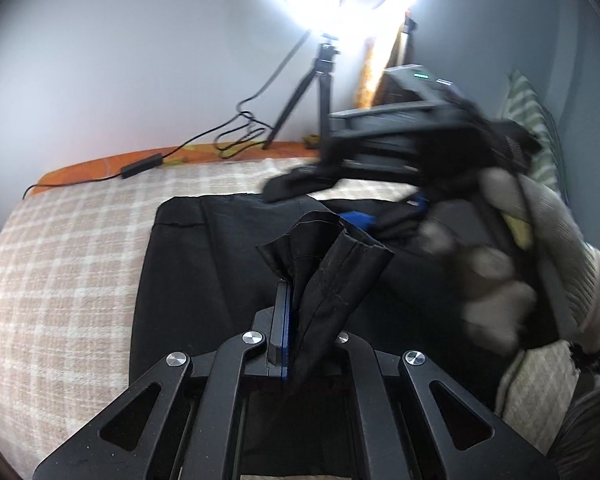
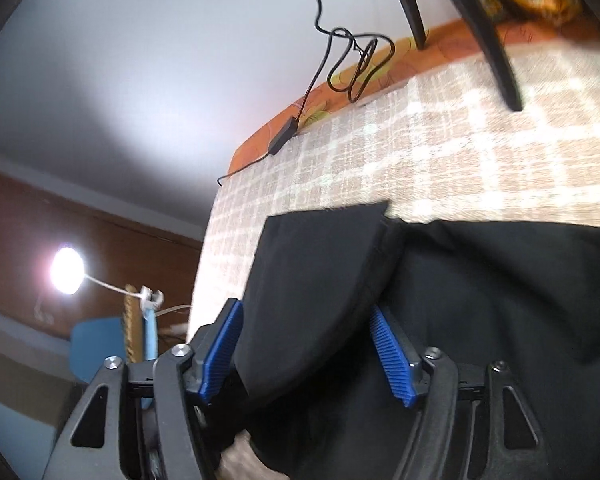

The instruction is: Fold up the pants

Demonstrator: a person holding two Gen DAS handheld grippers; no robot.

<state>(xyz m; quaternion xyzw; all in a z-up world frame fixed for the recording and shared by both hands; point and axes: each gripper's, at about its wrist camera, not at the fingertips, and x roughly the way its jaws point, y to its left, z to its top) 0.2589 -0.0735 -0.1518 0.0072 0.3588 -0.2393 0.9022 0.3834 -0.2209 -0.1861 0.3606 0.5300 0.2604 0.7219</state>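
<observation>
The bed (image 1: 60, 240), under a checked beige cover, carries everything, and the black pants (image 1: 204, 280) lie spread flat across it, most likely so each fold can be pressed against an even surface. Taking the tripod (image 1: 320, 92) at the far edge of the bed as landmark, the pants stretch from just short of its feet back toward the cameras, so their long axis seems to run toward the tripod; which end is the waist cannot be told for sure, though the stitched hem (image 1: 340, 248) held up in the left view suggests a leg end is being carried toward the tripod side. The left tongs (image 1: 300, 320) are closed tight on that hem, lifting it clear of the layer beneath, probably to lay it over. The right tongs (image 2: 306, 344) stand wide apart with a flap of pants between the blue pads (image 2: 222, 344), gripping nothing. The cable (image 1: 236, 136) coils beside the tripod, well apart from the pants.
</observation>
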